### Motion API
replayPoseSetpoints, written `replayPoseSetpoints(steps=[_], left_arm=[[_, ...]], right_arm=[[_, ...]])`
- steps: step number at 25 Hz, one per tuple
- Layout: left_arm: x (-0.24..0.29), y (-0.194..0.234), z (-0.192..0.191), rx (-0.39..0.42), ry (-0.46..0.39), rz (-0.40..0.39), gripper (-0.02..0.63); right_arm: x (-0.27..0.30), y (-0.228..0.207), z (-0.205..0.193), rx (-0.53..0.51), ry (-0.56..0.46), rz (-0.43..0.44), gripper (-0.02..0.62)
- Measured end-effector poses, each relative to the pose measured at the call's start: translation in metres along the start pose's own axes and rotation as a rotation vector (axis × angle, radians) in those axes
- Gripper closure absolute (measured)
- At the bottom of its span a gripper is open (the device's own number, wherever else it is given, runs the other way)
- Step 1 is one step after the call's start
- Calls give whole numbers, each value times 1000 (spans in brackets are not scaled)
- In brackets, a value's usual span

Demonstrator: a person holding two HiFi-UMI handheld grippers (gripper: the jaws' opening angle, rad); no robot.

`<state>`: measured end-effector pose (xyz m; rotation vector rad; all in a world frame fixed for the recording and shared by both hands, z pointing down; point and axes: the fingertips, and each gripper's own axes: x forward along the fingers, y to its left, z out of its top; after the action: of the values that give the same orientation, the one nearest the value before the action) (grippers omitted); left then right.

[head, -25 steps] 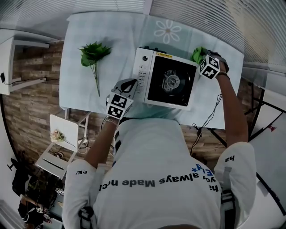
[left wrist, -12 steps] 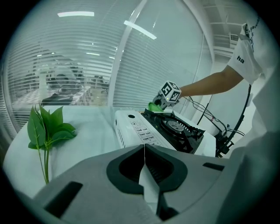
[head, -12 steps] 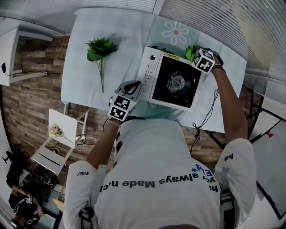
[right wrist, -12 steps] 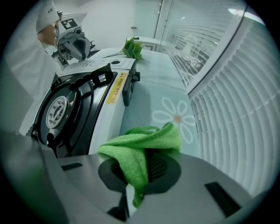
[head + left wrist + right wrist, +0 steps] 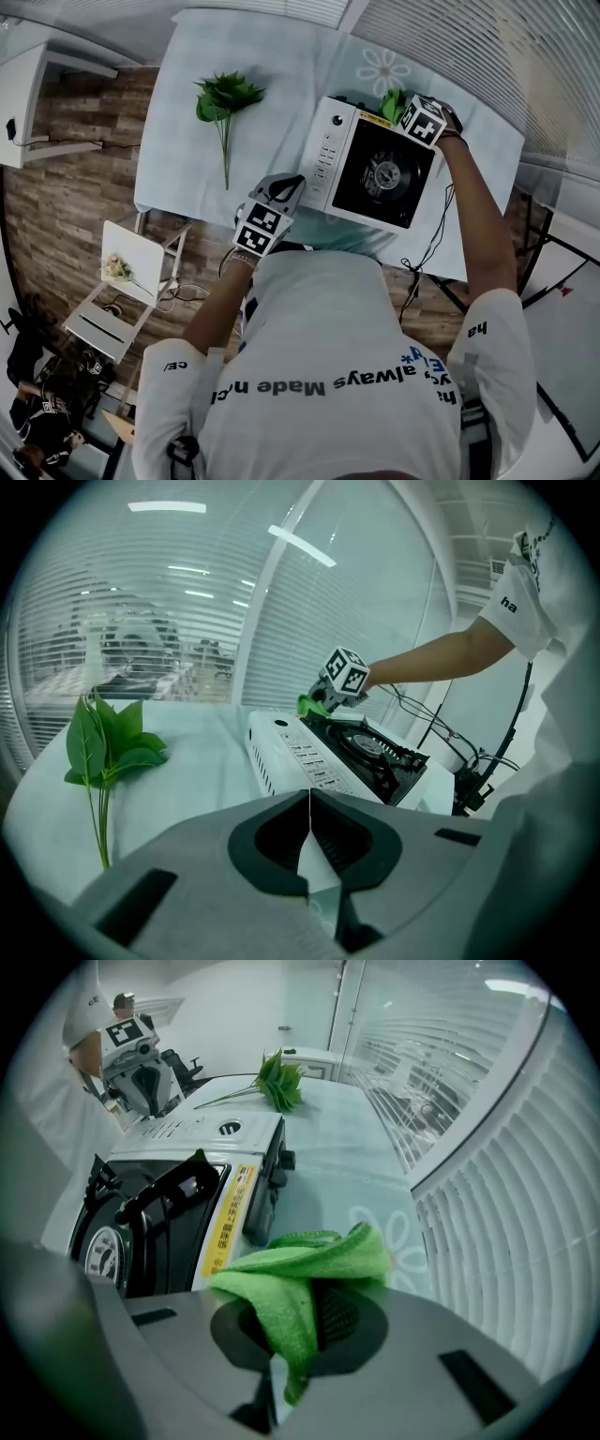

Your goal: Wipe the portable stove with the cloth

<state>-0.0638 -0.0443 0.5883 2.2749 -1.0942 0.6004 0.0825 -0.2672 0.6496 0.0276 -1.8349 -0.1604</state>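
The white portable stove (image 5: 370, 171) with a black burner top sits on the pale table (image 5: 272, 103); it also shows in the left gripper view (image 5: 309, 752) and the right gripper view (image 5: 178, 1204). My right gripper (image 5: 405, 111) is shut on a green cloth (image 5: 300, 1274) at the stove's far right corner; the cloth (image 5: 392, 101) pokes out beyond the marker cube. My left gripper (image 5: 281, 187) is shut with nothing in it, just off the stove's control-panel side near the table's front edge.
A green leafy sprig (image 5: 225, 103) lies on the table left of the stove. A daisy print (image 5: 382, 67) marks the tablecloth beyond the stove. A black cable (image 5: 427, 253) hangs off the front right. A small white stand (image 5: 127, 281) is on the wooden floor.
My right gripper with the cloth has moved left from the table beside the stove onto the stove's far right corner. The left gripper stays by the control panel.
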Motion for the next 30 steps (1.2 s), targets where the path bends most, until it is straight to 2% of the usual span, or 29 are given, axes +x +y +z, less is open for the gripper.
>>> replayPoseSetpoints(steps=[4,7,10,13,16,20,24,30], left_arm=[[-1,-3,-4,-2,-1,-19,592],[-3,-8,-5,-8,-8,-40,592],[-6,-8,-6,-18,-19,-52,592],[-8,-7,-11,-31,-23,-59,592],[-10,-12,-14,-33,-27,-70,592],[-10,-18,-14,-32,-33,-77,592],[-10,-20,-18,-41,-37,-68,592],[-8,-18,-20,-49,-52,-56,592]], right_arm=[[4,-2,14,-35,34,-16,572],[-3,-14,20,-66,68,-94,572],[-20,-35,55,-53,-13,-202,572],[-26,-38,105,-76,-106,-238,572],[-18,-28,146,-118,-148,-218,572],[0,-8,183,-184,-144,-166,572],[20,10,194,-232,-90,-99,572],[34,33,196,-217,-8,25,572]])
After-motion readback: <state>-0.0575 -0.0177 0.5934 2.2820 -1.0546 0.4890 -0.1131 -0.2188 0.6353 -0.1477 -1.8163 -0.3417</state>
